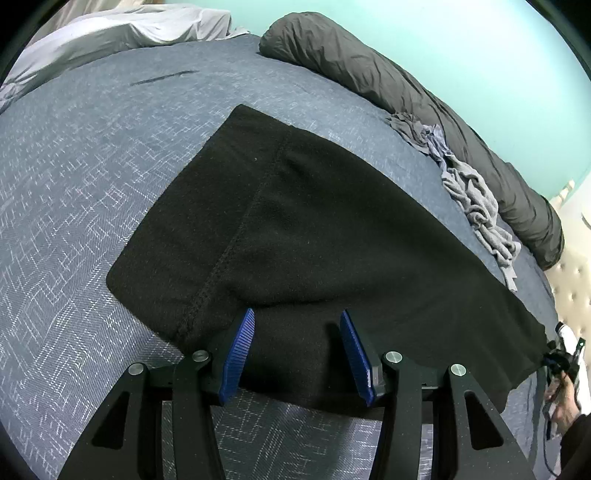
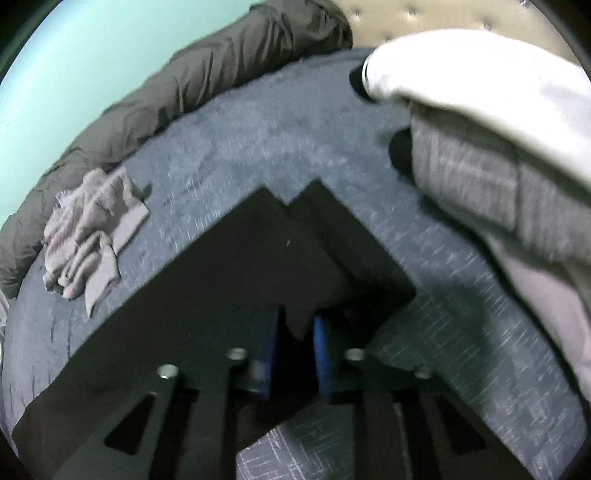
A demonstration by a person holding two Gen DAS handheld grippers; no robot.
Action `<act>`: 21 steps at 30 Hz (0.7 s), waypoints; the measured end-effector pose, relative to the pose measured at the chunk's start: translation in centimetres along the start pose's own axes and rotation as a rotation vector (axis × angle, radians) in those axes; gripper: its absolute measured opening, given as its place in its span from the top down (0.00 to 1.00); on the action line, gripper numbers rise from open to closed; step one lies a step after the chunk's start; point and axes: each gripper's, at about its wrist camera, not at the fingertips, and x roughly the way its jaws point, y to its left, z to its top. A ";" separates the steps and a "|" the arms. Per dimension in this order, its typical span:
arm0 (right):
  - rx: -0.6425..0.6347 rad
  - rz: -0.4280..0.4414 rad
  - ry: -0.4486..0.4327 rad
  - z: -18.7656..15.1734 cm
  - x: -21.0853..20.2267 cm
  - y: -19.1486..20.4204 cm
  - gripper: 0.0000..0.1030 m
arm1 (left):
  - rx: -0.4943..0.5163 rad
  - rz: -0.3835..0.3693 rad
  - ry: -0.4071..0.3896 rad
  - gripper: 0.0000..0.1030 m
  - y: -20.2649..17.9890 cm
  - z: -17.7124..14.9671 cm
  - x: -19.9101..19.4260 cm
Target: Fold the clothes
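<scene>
A black fleece garment point(image 1: 314, 229) lies flat on the blue patterned bed cover point(image 1: 74, 184), with a stitched seam running down its left part. My left gripper point(image 1: 297, 314) stands open over the garment's near edge. Its blue pads point(image 1: 242, 350) are well apart, with the cloth lying between them but not squeezed. In the right wrist view, the same garment point(image 2: 229, 280) ends in a corner. My right gripper point(image 2: 297, 317) is shut on a fold of it, which pokes up between the close-set pads. That gripper also shows at the garment's far right corner point(image 1: 557, 358), held by a hand point(image 1: 565, 402).
A crumpled grey cloth point(image 1: 469, 184) point(image 2: 85, 243) lies beyond the garment, beside a long dark grey bolster point(image 1: 406, 88) point(image 2: 184, 85) along the green wall. A pile of white and grey clothes point(image 2: 480, 177) sits at the right, and pale bedding point(image 1: 129, 29) at the far left. A tufted headboard point(image 2: 424, 14) stands behind.
</scene>
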 end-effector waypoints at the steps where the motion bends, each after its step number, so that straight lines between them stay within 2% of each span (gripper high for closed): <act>1: -0.015 0.002 -0.012 0.2 -0.3 0.1 0.95 | 0.002 0.002 -0.001 0.49 0.0 0.1 0.1; 9: -0.082 -0.053 -0.088 2.2 -2.4 0.2 0.97 | 0.005 0.003 -0.004 0.49 0.1 0.4 0.0; 14: -0.095 -0.155 -0.071 2.1 -1.4 -1.0 0.97 | 0.012 0.001 -0.002 0.49 0.0 0.5 0.0; 21: -0.155 -0.224 -0.026 0.7 1.3 -1.3 0.96 | 0.021 0.005 0.002 0.49 0.0 0.8 -0.1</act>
